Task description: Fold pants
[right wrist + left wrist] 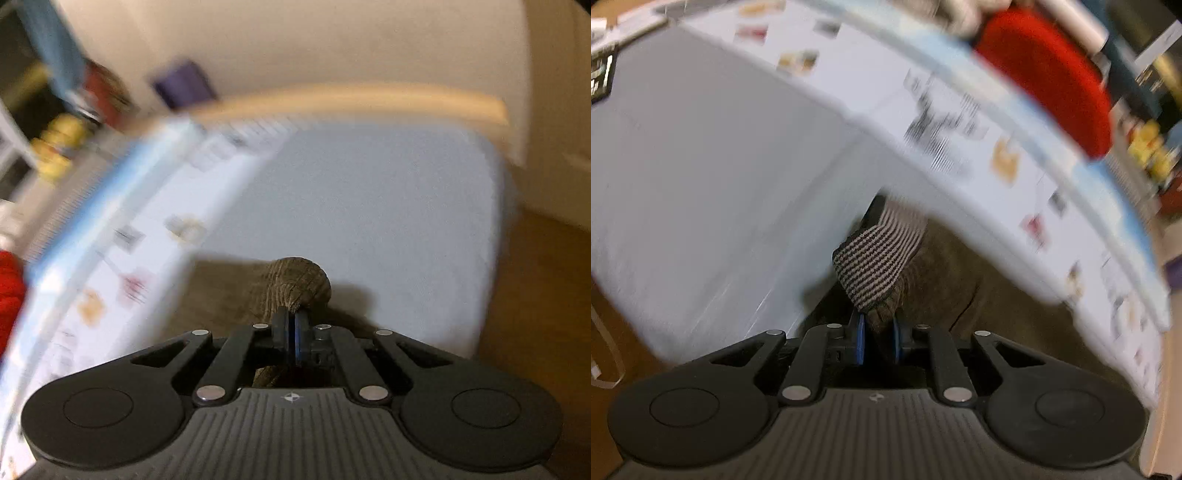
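Brown pants point(942, 280) are lain on the pale bed sheet point(701, 166); a fold beside the striped waistband point(879, 258) is pinched by the left gripper point(880, 338); another bunched fold point(297, 282) is clamped tight in the right gripper point(291, 341); both views are blurred.

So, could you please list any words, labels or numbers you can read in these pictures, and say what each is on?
No text is readable.
Printed sheet: dark lettering and small coloured pictures, too blurred to read.
Dark label at the left view's top-left edge: light marks, illegible.
Hand-held gripper bodies: only a small round emblem, no words.
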The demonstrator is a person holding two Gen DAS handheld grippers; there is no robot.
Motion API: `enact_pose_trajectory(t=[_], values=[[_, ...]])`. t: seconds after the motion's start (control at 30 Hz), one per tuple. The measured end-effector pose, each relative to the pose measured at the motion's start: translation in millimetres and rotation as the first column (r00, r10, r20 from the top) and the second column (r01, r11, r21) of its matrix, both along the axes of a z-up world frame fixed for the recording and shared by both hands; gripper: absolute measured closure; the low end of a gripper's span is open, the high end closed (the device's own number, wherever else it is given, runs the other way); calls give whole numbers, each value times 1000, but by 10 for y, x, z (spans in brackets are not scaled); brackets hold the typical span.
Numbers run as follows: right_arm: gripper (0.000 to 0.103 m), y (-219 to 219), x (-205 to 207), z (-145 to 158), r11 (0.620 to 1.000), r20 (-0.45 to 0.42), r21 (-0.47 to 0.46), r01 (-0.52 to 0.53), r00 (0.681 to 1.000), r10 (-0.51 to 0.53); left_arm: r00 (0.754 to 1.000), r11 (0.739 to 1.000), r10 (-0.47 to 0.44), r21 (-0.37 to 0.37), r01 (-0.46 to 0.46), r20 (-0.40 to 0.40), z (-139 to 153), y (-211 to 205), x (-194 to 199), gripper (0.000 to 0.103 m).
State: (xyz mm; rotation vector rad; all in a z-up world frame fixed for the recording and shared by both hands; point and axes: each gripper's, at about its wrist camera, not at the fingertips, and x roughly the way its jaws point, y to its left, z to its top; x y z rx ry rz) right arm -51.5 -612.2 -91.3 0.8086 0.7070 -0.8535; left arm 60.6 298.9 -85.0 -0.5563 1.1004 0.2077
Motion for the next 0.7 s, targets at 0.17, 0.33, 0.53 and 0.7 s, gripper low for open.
enact_pose_trajectory(t=[0.17, 0.33, 0.53, 0.7], values=[[100, -49, -14, -132, 999, -97, 29, 19, 995, -16, 991, 999, -27, 35, 32, -128, -182, 57, 45, 59], [100, 10, 25, -59, 999, -97, -22, 26, 995, -28, 993, 987, 105, 117, -111, 56, 141, 173, -88, 55], [101, 56, 63, 11, 994, -107, -93, 54, 992, -64, 991, 983, -45, 182, 22, 122, 217, -65, 122, 48], [96, 43, 132, -128, 999, -173, -40, 30, 984, -37, 996, 978, -84, 191, 86, -18, -85, -96, 327, 34]])
